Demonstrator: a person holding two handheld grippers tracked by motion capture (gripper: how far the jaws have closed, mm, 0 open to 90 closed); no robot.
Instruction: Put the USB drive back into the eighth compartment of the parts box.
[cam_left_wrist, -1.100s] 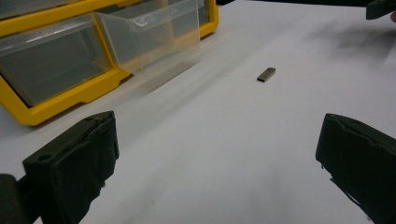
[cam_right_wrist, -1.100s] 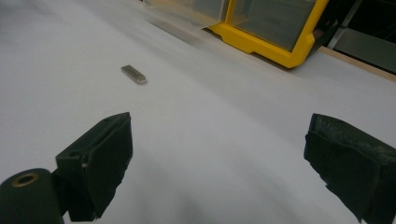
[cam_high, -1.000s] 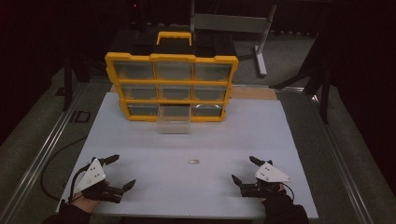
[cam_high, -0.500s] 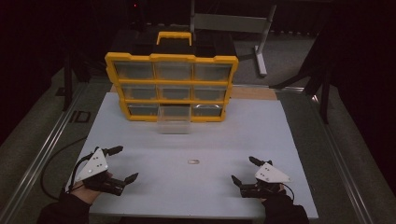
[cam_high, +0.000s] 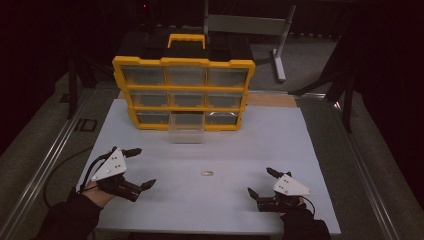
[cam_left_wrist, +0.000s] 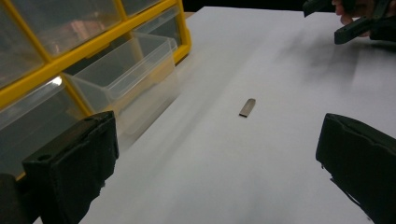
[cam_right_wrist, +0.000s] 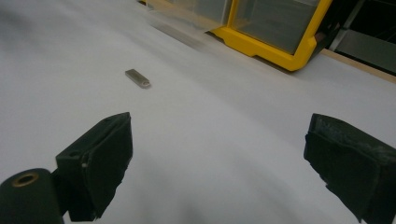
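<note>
Item: small flat grey metal bar (cam_high: 207, 173), lying mid-table on the white tabletop (cam_high: 300, 140), between both grippers, near the pulled-out clear plastic drawer (cam_high: 186, 127) of the yellow organiser cabinet (cam_high: 182, 92). Likely light, stiff, slick (thin, so pinch across its long edges). Left gripper (cam_high: 138, 167) and right gripper (cam_high: 260, 181): jaws spread, empty.

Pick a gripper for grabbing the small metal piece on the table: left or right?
Probably left, narrowly. The left gripper is open, and its view has the metal piece lying between its jaws. The right gripper is open too, but its view shows the piece off to the left of its jaws.
</note>
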